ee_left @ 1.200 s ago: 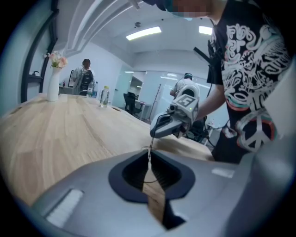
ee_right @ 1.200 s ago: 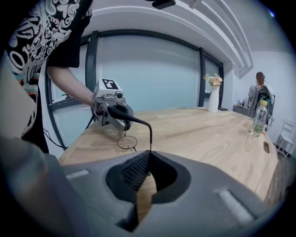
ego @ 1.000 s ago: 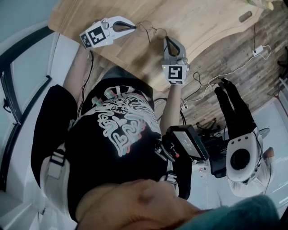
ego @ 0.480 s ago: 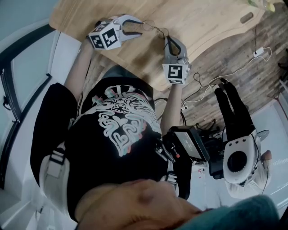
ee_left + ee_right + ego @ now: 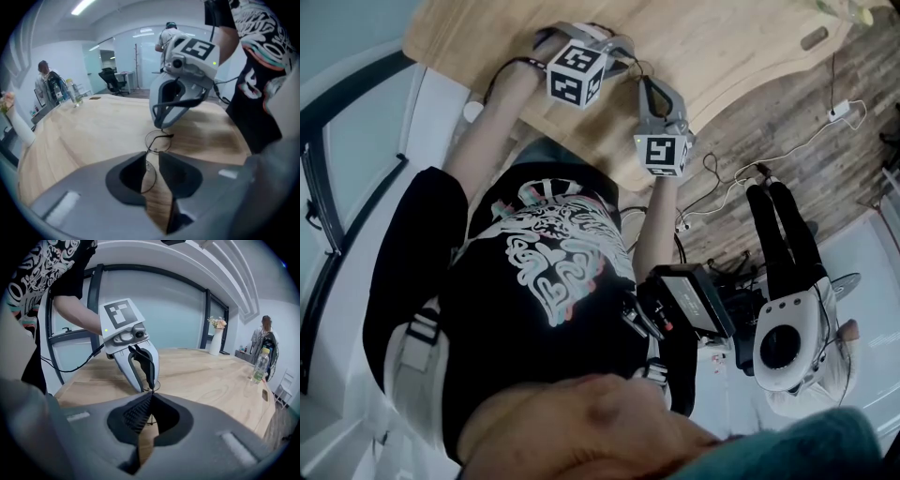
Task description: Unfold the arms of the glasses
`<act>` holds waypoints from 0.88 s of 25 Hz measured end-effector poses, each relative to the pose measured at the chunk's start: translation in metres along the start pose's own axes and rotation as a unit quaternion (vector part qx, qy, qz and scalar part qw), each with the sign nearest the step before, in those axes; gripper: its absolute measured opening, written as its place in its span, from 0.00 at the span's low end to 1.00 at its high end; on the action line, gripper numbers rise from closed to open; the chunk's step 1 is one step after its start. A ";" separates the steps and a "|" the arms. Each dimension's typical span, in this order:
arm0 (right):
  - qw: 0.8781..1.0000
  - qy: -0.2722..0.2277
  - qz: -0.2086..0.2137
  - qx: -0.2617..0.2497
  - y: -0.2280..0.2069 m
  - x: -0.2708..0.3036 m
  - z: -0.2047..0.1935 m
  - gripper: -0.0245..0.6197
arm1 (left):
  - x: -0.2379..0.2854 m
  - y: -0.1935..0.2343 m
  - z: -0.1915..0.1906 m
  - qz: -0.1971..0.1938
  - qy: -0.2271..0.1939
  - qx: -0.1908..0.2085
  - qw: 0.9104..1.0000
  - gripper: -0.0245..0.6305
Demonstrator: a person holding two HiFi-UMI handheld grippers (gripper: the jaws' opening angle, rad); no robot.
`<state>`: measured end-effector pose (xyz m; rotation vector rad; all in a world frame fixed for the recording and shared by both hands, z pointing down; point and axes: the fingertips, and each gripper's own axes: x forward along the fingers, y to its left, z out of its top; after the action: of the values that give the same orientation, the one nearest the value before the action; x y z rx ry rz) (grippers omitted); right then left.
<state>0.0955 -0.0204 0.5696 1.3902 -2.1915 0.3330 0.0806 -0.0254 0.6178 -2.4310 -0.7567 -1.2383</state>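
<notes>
Thin round wire glasses (image 5: 629, 64) lie low over the wooden table (image 5: 731, 37) between the two grippers. My right gripper (image 5: 648, 84) is shut on the frame's thin wire, and its jaws meet on it in the right gripper view (image 5: 149, 398). My left gripper (image 5: 620, 50) points steeply down at the glasses from the left. Its jaws have just been opening and stand open (image 5: 151, 158), with the near lens (image 5: 149, 174) showing in the gap, not pressed. The far lens (image 5: 157, 140) hangs under the right gripper's tips (image 5: 161, 125).
The table's near edge (image 5: 581, 141) runs just below both grippers. A white vase of flowers (image 5: 215, 341) and a bottle (image 5: 258, 364) stand far off on the table. More bottles (image 5: 72, 91) stand beside a person (image 5: 46, 84). Cables and equipment (image 5: 787, 337) lie on the floor.
My left gripper has moved right to the glasses and rolled, so its marker cube now faces the head camera. Its jaws went from shut to open. The right gripper stayed put.
</notes>
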 end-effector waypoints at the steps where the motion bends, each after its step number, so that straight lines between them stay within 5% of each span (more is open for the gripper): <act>1: 1.000 0.001 0.002 0.000 0.001 0.000 0.000 0.04 | 0.003 -0.001 0.000 -0.005 0.007 0.006 1.000 0.15; 9: 1.000 -0.002 0.011 -0.008 0.005 -0.001 0.000 0.04 | 0.003 0.012 0.012 -0.005 0.017 0.052 0.999 0.16; 15: 1.000 0.005 0.011 -0.017 0.006 0.001 -0.004 0.04 | 0.012 -0.001 0.006 -0.077 0.071 0.099 0.990 0.15; 22: 1.000 -0.002 0.013 -0.012 0.009 0.001 -0.002 0.04 | 0.021 -0.009 0.004 -0.100 0.094 0.117 0.984 0.10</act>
<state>0.0873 -0.0159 0.5719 1.3526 -2.2108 0.3115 0.0885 -0.0094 0.6330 -2.0579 -1.0458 -1.3437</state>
